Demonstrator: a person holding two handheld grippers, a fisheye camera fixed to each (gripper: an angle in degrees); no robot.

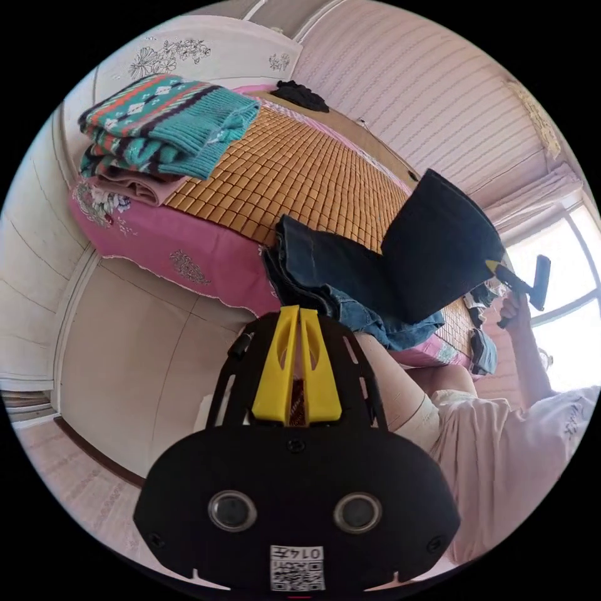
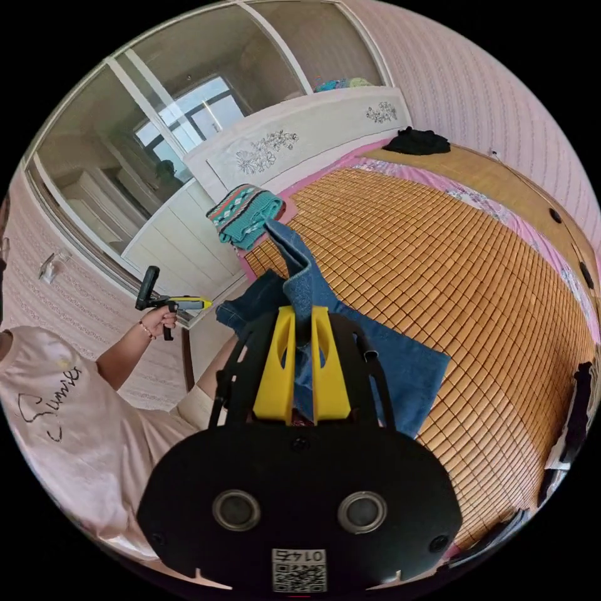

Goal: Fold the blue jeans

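Right gripper [image 2: 303, 313] jaws clamping blue jeans [image 2: 375, 363]

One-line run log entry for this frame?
task: fold jeans | left gripper: shut, empty | right gripper: shut on blue jeans, lifting one end off mat | fold incomplete

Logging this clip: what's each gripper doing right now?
Left gripper: shut, holding nothing.
Right gripper: shut on the blue jeans, lifting one end.

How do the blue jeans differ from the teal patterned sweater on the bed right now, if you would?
The blue jeans are plain denim; the teal sweater is striped, patterned knit. The jeans are partly lifted by the right gripper; the sweater lies folded on a stack. Both rest on the bamboo mat.
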